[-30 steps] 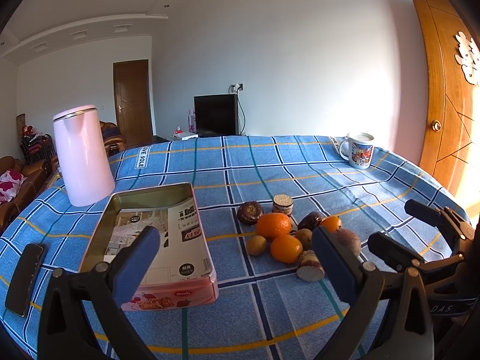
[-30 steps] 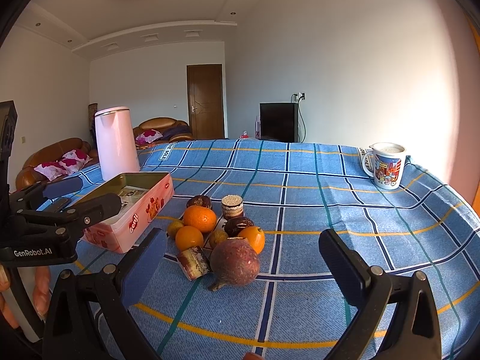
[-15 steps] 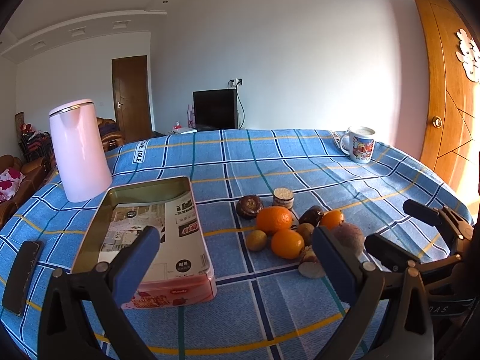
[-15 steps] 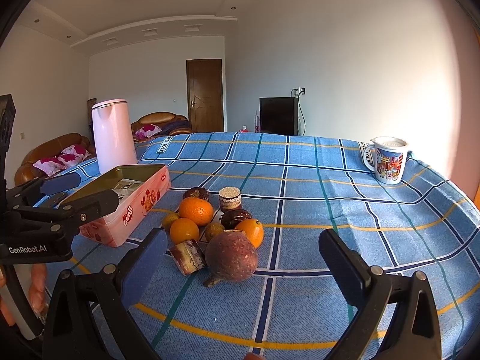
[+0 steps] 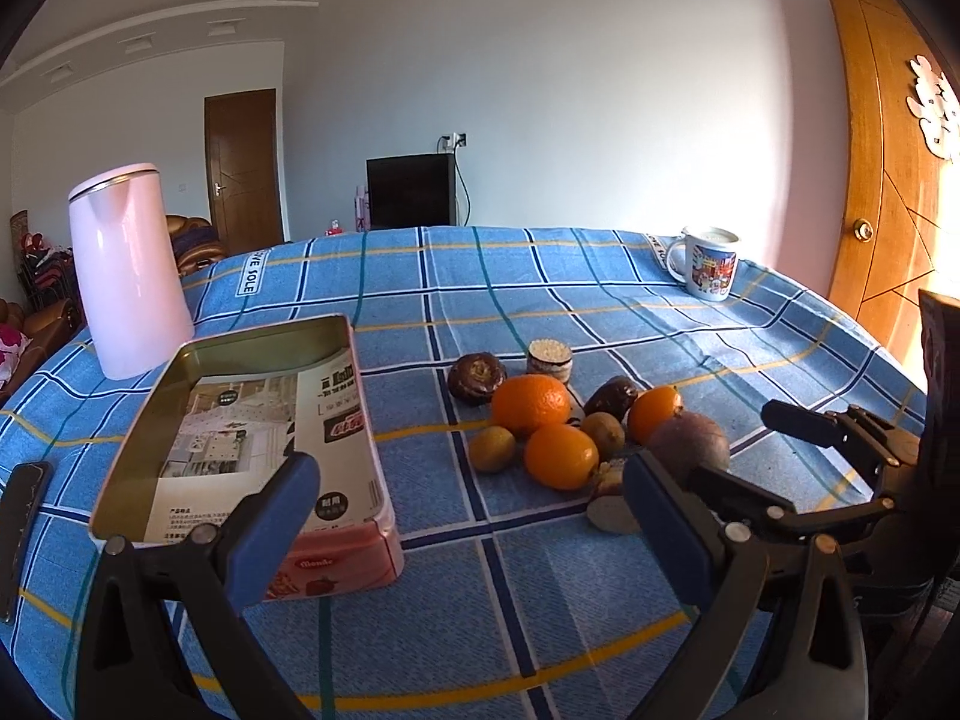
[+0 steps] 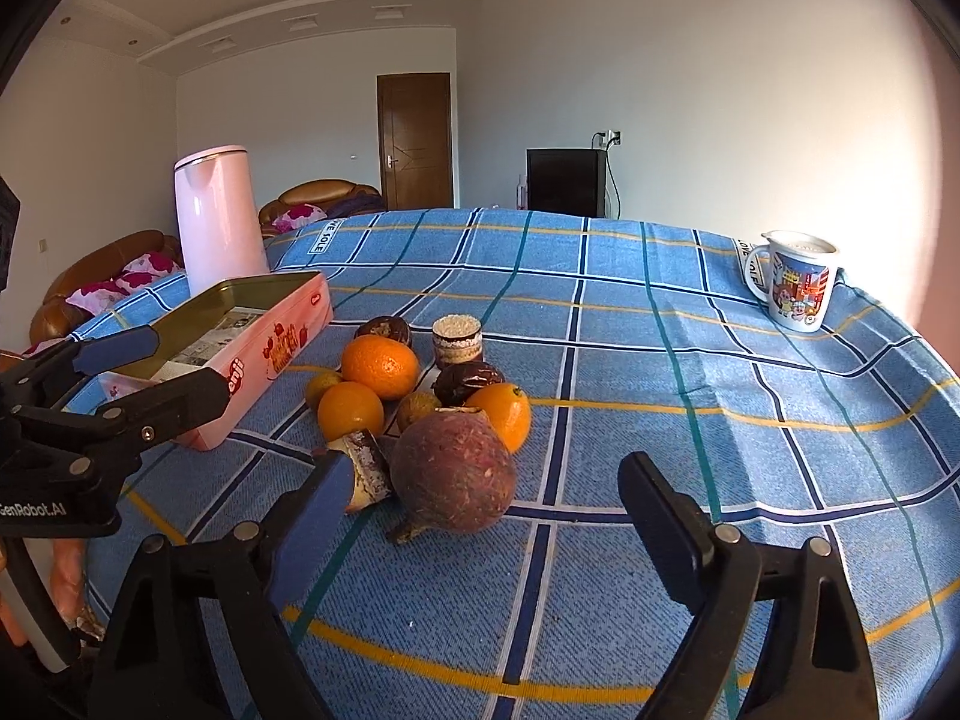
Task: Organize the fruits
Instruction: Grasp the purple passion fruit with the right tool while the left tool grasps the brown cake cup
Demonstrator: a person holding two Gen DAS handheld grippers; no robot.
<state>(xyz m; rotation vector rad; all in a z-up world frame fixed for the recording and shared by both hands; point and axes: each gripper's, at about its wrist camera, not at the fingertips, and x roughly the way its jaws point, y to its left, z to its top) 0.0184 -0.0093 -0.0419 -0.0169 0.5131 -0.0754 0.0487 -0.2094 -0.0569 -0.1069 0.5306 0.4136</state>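
Observation:
A cluster of fruit lies on the blue checked tablecloth: a large orange, smaller oranges, brown kiwis, dark round pieces and a big purple-brown root. A pink open tin with printed paper inside lies left of the cluster. My left gripper is open and empty, near the tin's front end. My right gripper is open and empty, just in front of the purple root.
A pink kettle stands behind the tin. A printed mug stands at the far right. A small cork-sided jar sits behind the fruit. A dark phone lies at the left edge.
Both grippers have moved forward, closer to the tin and the fruit. Both stay open. Nothing on the table has moved.

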